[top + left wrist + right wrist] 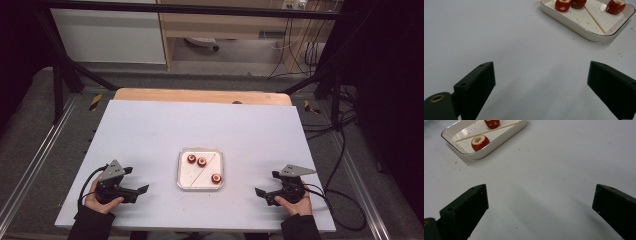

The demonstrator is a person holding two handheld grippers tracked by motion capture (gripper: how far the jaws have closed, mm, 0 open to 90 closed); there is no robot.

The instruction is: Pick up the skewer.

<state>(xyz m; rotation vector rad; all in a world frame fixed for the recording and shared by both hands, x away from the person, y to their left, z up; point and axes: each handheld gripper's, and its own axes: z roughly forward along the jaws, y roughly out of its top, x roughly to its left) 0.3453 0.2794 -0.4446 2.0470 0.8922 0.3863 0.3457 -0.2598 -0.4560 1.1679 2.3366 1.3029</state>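
Note:
A white rectangular tray sits at the middle of the white table. In it lie three red cored fruit pieces and a thin wooden skewer laid diagonally. My left gripper rests left of the tray, held by a hand, jaws wide apart with nothing between them. My right gripper mirrors it to the right of the tray, also open and empty. The left gripper view has the tray and skewer ahead at upper right. The right gripper view has the tray and a fruit piece at upper left.
Small crumbs dot the table around the tray. A wooden strip runs along the table's far edge. Black frame bars stand at both sides, and cables trail off the right edge.

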